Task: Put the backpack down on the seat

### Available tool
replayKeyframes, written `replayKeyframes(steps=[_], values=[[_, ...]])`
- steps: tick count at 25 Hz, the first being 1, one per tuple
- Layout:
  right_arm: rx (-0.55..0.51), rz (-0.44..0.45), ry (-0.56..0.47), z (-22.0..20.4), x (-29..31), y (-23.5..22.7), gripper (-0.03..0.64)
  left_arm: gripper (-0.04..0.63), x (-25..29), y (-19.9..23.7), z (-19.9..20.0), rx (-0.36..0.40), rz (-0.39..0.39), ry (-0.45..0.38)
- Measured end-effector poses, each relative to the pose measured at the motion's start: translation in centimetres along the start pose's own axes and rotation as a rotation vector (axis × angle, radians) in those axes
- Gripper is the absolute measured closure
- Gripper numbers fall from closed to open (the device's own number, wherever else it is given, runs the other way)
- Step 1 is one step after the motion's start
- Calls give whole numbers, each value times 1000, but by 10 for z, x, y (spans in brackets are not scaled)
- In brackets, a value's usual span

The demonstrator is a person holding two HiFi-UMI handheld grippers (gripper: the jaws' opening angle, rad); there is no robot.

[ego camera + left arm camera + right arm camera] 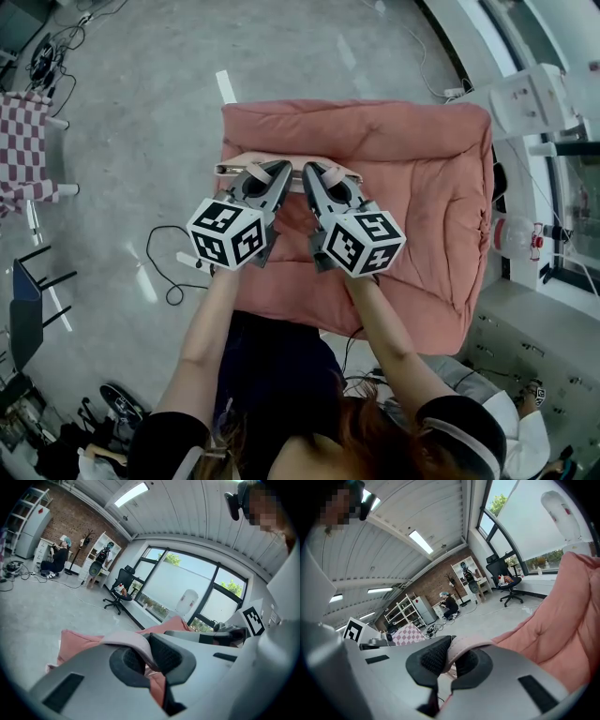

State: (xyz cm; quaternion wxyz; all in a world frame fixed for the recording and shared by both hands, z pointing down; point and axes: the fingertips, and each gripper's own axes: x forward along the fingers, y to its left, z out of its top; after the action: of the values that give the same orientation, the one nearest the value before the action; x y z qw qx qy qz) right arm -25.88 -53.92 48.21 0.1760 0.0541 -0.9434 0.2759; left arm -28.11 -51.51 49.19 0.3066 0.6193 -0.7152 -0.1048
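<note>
Pink quilted padding fills the middle of the head view: that is the seat [427, 178], a thick cushion spread wide over the grey floor [141, 103]. Over its upper left part sits the backpack [232, 170], a paler pink, only its top edge showing as a narrow band across the cushion. Whether its base already rests on the padding cannot be told from up here.

Both tools are on it, side by side in the centre of the frame. The left gripper [265, 178] has its fingers [124, 660] pressed together on a pale pink strap [133, 641], the band squeezed flat between the dark ribbed pads. The right gripper [326, 183] does the same just beside it: its fingers [433, 660] pinch that same pale pink material, which arches up and over between the pads. The two marker cubes nearly touch, bare forearms running down to the lower edge of the frame.

Around the edges: a red-and-white checked cloth [23, 141] at the far left, a black cable [164, 272] looping on the floor below it. In the left gripper view a black office chair [119, 590] stands by the big windows, and a seated person [58, 557] is far off at the upper left against the brick wall.
</note>
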Motion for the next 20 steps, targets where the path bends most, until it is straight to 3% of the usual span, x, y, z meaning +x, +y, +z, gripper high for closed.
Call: replayKeyframes(steps=[20], values=[[68,-94,0,-110,-73,38,585,575,-77,-31,-106,-42,-50,80]])
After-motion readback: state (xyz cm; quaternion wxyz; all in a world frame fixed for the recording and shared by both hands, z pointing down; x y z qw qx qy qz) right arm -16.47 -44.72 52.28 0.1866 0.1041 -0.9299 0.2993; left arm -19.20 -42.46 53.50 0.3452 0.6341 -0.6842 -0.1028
